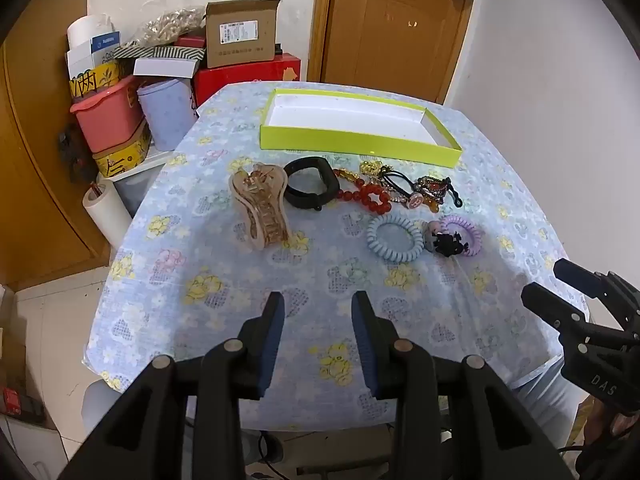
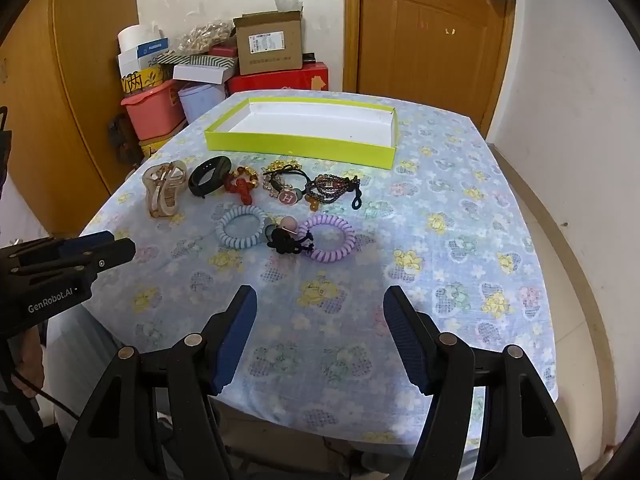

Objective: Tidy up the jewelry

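Glossy translucent plastic hair claw (image 1: 259, 205) on matt floral cloth tablecloth (image 1: 224, 292).

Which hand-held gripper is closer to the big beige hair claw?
Left. The left hand-held gripper hangs open just in front of the hair claw; the right hand-held gripper, also open, sits farther off, toward the purple coil tie.

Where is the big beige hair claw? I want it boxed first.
The beige hair claw lies on the tablecloth at the left end of the jewelry row, beside the black band, short of the yellow-green box.

"GenRobot.AI" on left claw (image 2: 116, 246), "H" on charm (image 2: 287, 197)
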Demonstrator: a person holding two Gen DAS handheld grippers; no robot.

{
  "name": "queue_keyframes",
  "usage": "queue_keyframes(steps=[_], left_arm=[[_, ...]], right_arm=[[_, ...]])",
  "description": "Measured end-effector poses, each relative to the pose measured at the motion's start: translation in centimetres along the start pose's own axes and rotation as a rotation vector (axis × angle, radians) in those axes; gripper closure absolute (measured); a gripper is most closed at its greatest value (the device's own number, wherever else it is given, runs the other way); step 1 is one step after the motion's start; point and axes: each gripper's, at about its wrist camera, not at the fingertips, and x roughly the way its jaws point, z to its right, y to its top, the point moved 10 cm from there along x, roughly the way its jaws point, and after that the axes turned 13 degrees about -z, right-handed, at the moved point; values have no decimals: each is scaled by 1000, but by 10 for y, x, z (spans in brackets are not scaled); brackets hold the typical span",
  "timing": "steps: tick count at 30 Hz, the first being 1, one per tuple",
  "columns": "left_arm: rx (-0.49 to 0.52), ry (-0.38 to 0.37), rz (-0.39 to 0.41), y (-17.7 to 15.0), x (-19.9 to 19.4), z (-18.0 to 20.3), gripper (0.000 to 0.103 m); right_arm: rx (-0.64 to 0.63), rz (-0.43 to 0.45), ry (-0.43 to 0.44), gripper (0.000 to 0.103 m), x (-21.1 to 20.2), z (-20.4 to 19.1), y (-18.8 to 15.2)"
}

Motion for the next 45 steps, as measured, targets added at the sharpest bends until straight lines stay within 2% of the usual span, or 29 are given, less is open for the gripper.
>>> queue_keyframes(steps=[7,14,21,45], left_arm=[[21,37,22,1,2,0,67],[27,13,25,-2,-6,-1,67],[44,36,25,-3,-7,1,67],[65,5,19,-5,-4,11,67]], right_arm=[[-1,-4,-6,37,-1,1,-1],[-3,-5,-1,37,0,0,-1],[-1,-4,1,37,0,0,-1],[-2,-11,8,37,4,-1,-2]])
